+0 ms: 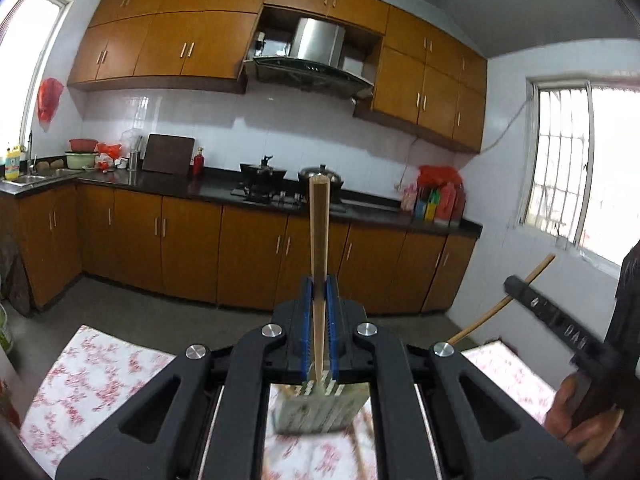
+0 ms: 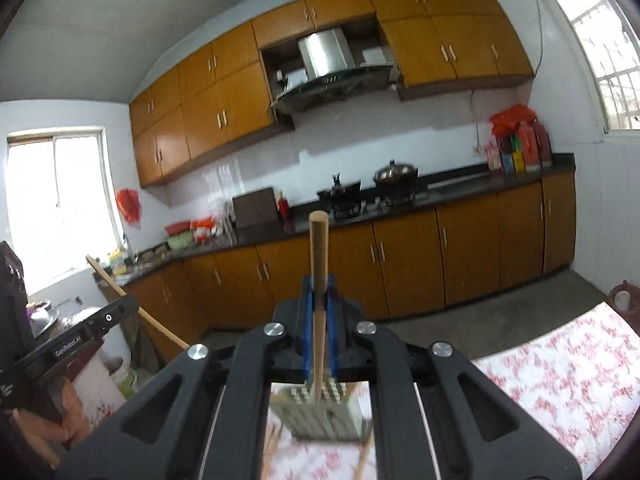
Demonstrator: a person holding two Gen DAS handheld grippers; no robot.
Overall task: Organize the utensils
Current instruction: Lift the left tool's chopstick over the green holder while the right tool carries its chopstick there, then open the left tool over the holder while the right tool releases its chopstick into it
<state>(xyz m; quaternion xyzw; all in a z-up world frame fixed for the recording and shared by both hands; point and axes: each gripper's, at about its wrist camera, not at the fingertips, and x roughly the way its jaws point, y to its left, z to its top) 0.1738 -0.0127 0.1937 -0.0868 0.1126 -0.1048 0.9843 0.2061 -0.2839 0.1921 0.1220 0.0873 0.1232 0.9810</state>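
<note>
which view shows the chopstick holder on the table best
The right wrist view: the chopstick holder shows its gridded top and one side below the right gripper. The left wrist view shows the holder blurrier, its top partly hidden by the left gripper.

Orange cabinets point(image 1: 248, 240), black counter point(image 1: 168, 186), range hood point(image 1: 316, 56), wok point(image 1: 264, 170), lidded pot point(image 1: 322, 172), cutting board point(image 1: 169, 154), sink point(image 1: 24, 179), barred window point(image 1: 560, 168), floral tablecloth point(image 1: 100, 376)

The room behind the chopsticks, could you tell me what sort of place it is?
A home kitchen, it seems: wooden cabinets line the wall, a range hood hangs above a gas stove, and a sink sits by the window.
</note>
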